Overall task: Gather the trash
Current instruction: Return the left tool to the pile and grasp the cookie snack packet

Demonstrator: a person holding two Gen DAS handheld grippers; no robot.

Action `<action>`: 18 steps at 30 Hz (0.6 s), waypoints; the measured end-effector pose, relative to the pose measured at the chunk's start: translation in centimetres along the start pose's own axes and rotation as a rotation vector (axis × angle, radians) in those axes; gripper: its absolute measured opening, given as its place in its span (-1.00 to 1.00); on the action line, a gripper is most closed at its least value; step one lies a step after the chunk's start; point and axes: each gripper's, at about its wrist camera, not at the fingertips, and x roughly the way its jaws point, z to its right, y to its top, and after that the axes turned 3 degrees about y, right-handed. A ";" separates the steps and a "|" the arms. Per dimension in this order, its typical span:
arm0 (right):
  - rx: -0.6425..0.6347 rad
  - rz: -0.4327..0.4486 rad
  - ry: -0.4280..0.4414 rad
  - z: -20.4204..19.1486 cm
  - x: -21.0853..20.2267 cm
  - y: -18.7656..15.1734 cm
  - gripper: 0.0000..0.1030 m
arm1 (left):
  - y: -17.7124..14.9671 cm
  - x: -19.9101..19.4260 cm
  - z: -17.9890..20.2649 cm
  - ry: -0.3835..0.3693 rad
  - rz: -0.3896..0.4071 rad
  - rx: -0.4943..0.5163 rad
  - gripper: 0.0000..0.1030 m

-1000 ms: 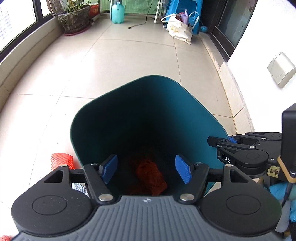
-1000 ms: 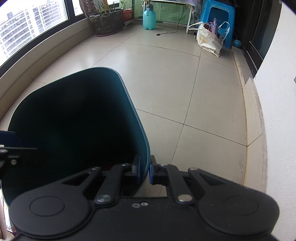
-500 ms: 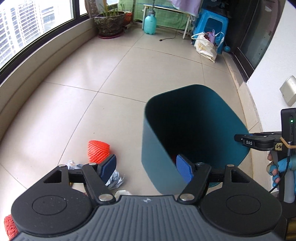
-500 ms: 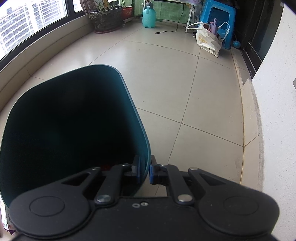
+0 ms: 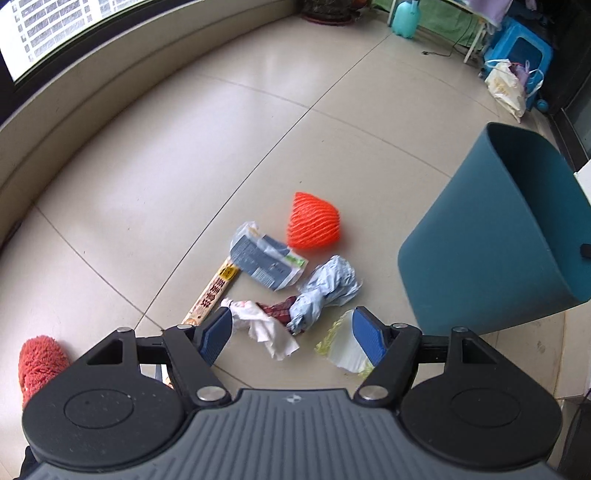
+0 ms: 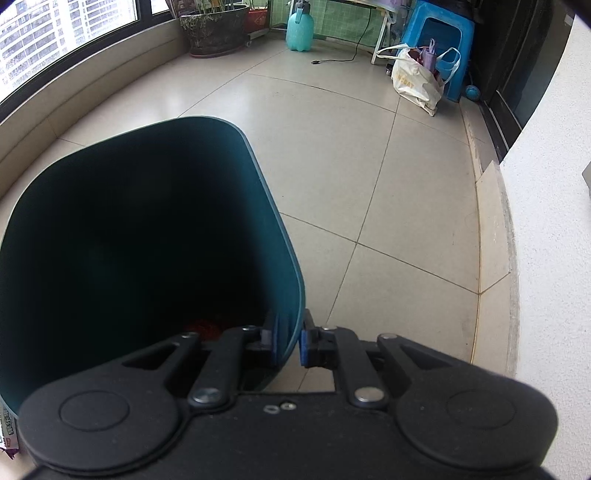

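Observation:
A teal trash bin stands on the tiled floor at the right; my right gripper is shut on its rim, and something red lies inside at the bottom. My left gripper is open and empty, just above a pile of trash: an orange foam net, a grey-blue packet, a crumpled pale-blue paper, a white tissue, a long snack wrapper and a white-yellow scrap.
A red fuzzy item lies at the far left. A curved window ledge runs along the left. A plant pot, teal jug, white bag and blue stool stand at the back. A white wall is on the right.
My left gripper has moved out of the bin, leftward and down, and now faces the trash pile on the floor. My right gripper still holds the bin's rim.

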 end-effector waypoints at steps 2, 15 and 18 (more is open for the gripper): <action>0.001 -0.005 -0.003 -0.1 0.1 0.0 -0.81 | -1.3 2.4 -2.2 0.021 -0.043 -0.028 0.39; -0.028 -0.044 -0.031 -1.1 1.3 0.3 -0.77 | -7.6 14.1 -11.4 0.104 -0.261 -0.181 0.39; -0.024 -0.051 -0.029 -1.1 1.6 0.3 -0.76 | -8.4 16.0 -12.4 0.101 -0.298 -0.211 0.38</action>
